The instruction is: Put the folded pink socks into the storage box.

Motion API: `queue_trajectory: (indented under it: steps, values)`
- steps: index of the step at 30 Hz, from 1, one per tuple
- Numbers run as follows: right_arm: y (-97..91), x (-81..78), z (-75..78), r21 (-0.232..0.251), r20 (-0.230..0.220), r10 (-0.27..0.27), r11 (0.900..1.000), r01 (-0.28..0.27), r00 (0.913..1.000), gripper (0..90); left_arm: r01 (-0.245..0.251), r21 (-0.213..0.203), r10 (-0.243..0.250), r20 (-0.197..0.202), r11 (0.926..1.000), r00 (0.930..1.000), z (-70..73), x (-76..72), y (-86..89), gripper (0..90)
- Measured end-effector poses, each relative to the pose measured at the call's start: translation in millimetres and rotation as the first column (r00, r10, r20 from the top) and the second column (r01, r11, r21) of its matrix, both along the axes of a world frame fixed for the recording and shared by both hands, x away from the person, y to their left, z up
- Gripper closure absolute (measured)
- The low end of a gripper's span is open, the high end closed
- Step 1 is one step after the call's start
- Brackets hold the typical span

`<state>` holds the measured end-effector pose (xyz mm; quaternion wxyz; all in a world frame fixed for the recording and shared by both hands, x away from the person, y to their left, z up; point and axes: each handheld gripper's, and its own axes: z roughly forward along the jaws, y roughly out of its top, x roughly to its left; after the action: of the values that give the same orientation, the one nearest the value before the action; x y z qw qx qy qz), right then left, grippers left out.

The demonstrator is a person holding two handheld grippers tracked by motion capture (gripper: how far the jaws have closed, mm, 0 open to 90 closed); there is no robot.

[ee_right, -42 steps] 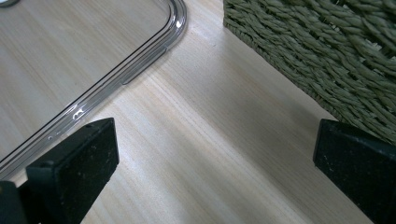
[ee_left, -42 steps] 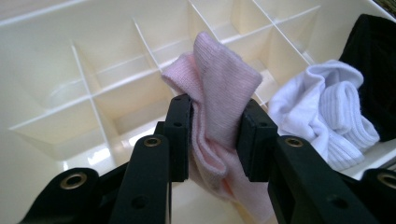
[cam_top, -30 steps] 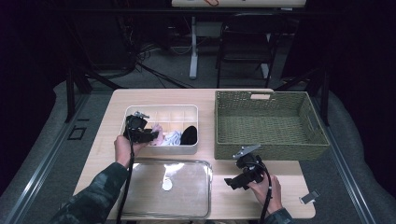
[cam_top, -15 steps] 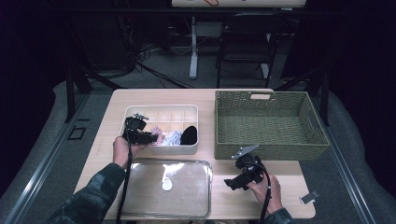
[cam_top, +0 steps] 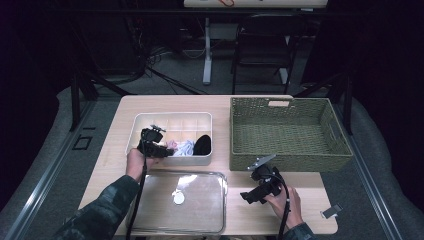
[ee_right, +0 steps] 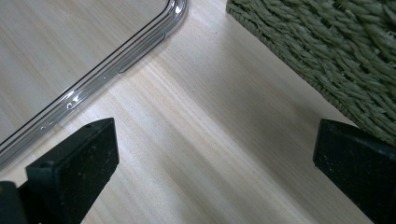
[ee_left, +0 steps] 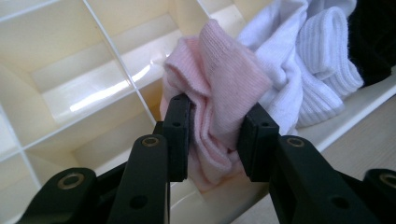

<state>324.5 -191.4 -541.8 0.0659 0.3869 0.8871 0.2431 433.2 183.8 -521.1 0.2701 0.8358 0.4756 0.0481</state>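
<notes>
Pink sock (ee_left: 219, 93) | at divided box (ee_left: 84, 88) front edge | pinched between left gripper (ee_left: 214, 140) fingers (ee_left: 180, 135)

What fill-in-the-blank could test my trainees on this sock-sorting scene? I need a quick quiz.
1. The left gripper is shut on the ____ sock.
2. That sock lies in the divided ____.
3. The right gripper hangs with its jaws ____ over bare table.
4. The woven basket holds ____.

Missing words: pink; box; open; nothing
</notes>
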Motion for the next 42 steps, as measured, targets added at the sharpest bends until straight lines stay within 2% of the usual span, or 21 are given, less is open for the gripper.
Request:
queue_trajectory:
  steps: [4, 6, 7, 9, 13, 17, 20, 21, 23, 26, 33, 34, 36, 39, 40, 42]
  values:
    - [-0.6, 0.5, 1.2, 0.003, 0.001, -0.002, 1.0, 0.002, 1.0, 0.0, -0.01, -0.022, 0.009, -0.022, 0.9997, 0.9997, 2.3, 1.6, 1.9, 65.0]
    - [-0.8, 0.4, 0.9, 0.007, -0.001, -0.007, 1.0, 0.007, 1.0, 0.0, -0.013, -0.029, 0.012, -0.03, 0.9995, 0.9995, 7.5, 1.4, 2.5, 58.4]
    - [-1.0, 0.7, 0.8, 0.003, -0.002, -0.004, 1.0, 0.004, 1.0, 0.0, -0.009, -0.016, 0.009, -0.03, 0.9998, 0.9995, 10.9, 1.1, 2.7, 54.5]
    - [-1.1, 1.0, 0.4, -0.001, -0.004, -0.005, 1.0, 0.005, 1.0, 0.0, -0.008, -0.018, 0.008, -0.017, 0.9998, 0.9998, 16.6, 0.2, 3.7, 48.9]
    - [-0.4, 0.2, 1.0, 0.006, 0.009, -0.003, 1.0, 0.003, 1.0, 0.0, 0.001, -0.027, 0.0, 0.026, 0.9996, 0.9997, 24.9, 0.9, 6.7, 46.4]
    - [0.2, 0.3, 1.7, 0.0, -0.003, 0.005, 1.0, -0.005, 1.0, 0.5, 0.014, -0.024, -0.013, 0.037, 0.9996, 0.9992, 27.9, 6.9, 5.1, 45.0]
    - [1.7, -0.4, 0.6, 0.006, -0.001, 0.003, 1.0, -0.003, 1.0, 2.0, 0.029, -0.001, -0.029, 0.028, 0.9996, 0.9992, 26.9, 11.3, 2.2, 48.9]
    - [2.1, -0.3, 0.1, 0.008, 0.001, 0.005, 1.0, -0.005, 1.0, 2.3, 0.032, 0.009, -0.032, 0.012, 0.9995, 0.9994, 25.6, 12.3, 1.2, 52.2]
    - [3.0, -0.7, -0.2, 0.018, -0.003, 0.005, 0.9998, -0.005, 1.0, 2.4, 0.03, -0.012, -0.03, -0.017, 0.9995, 0.9994, 21.6, 13.7, 0.9, 61.6]
    - [3.1, -0.9, -0.2, 0.014, -0.001, -0.005, 0.9999, 0.005, 1.0, 3.6, 0.035, 0.015, -0.035, -0.012, 0.9993, 0.9993, 16.9, 13.0, -1.0, 72.0]
    - [2.6, -0.9, 0.4, 0.013, -0.009, -0.011, 0.9999, 0.011, 0.9999, 5.1, 0.032, 0.084, -0.031, -0.02, 0.996, 0.9993, 9.7, 13.0, -6.7, 75.7]
    - [2.0, -0.7, 0.8, 0.029, -0.02, -0.016, 0.9994, 0.017, 0.9997, 5.3, 0.03, 0.086, -0.029, -0.017, 0.9958, 0.9994, 10.5, 12.6, -8.0, 75.3]
    - [0.6, -0.9, 2.6, 0.069, -0.041, -0.031, 0.997, 0.034, 0.9987, 7.0, 0.025, 0.086, -0.025, -0.002, 0.996, 0.9997, 12.0, 11.8, -7.6, 71.9]
    - [0.1, -1.9, 4.3, 0.118, -0.063, -0.049, 0.9914, 0.056, 0.9968, 8.3, -0.01, 0.066, 0.01, 0.006, 0.9978, 0.9999, 16.0, 8.9, -1.3, 56.8]
    - [0.1, -2.1, 4.4, 0.123, -0.071, -0.049, 0.9907, 0.058, 0.9963, 9.5, -0.019, 0.047, 0.019, 0.011, 0.9987, 0.9998, 18.6, 6.7, 1.4, 52.0]
    - [0.1, -2.7, 4.8, 0.13, -0.085, -0.05, 0.9896, 0.061, 0.9951, 10.1, -0.031, 0.025, 0.03, 0.044, 0.9992, 0.9986, 25.4, 0.9, 6.4, 46.5]
